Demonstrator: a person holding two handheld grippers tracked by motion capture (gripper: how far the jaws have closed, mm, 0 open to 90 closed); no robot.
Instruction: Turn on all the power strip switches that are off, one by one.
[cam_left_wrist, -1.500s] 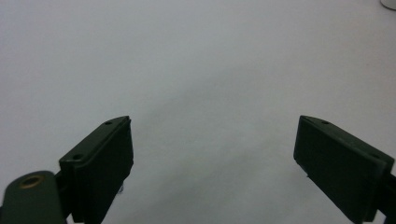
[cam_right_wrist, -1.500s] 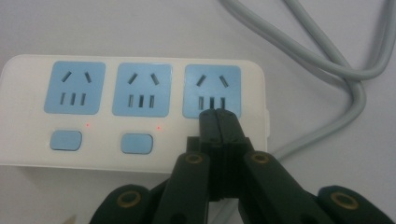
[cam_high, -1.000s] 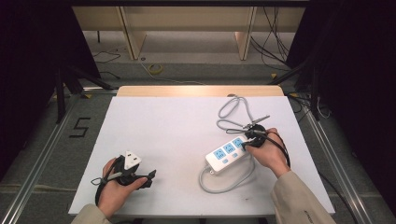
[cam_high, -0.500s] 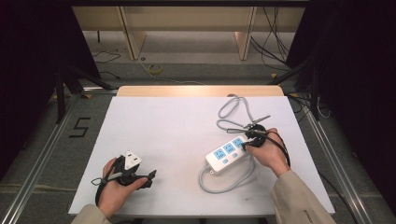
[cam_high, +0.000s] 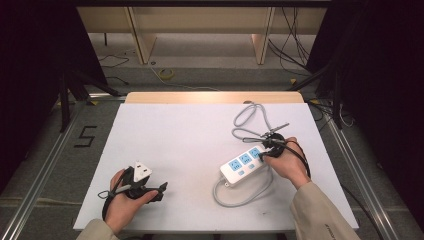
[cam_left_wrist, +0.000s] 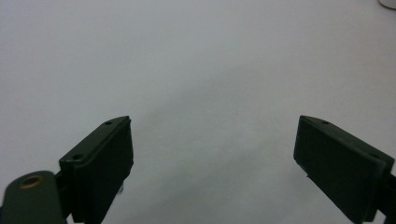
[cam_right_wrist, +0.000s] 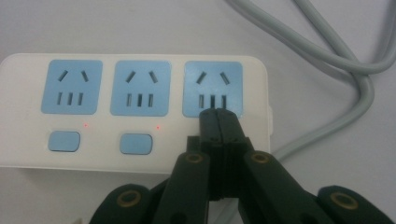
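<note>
my right gripper (cam_right_wrist: 218, 114) has its jaws pressed flat together, nothing between them. the closed tips rest over the lower edge of the rightmost blue socket (cam_right_wrist: 213, 88) on the white power strip (cam_right_wrist: 135, 114), at or just above its face; contact i cannot confirm. that tip position is over the place where a third switch would sit; two blue switches (cam_right_wrist: 64, 142) are in view below the other two sockets, each with a small red dot just above and to the right of it.

in the high view the right gripper (cam_high: 272, 142) sits at the far end of the power strip (cam_high: 243, 163), held in my right hand (cam_high: 287, 162). the strip lies flat on the right half of the white bench (cam_high: 190, 140), angled, sockets up. its grey cable (cam_high: 248, 120) loops off toward the far edge, and a second run curves around the near end of the strip.

my left gripper (cam_left_wrist: 212, 158) has its jaws standing wide apart, with bare bench surface between and beyond them and nothing gripped. in the high view the left gripper (cam_high: 150, 189) lies low over the near left part of the bench, in my left hand (cam_high: 125, 200), well apart from the strip, pointing roughly toward it.

beyond the bench, a floor with loose cables and the number five marked at the left.
</note>
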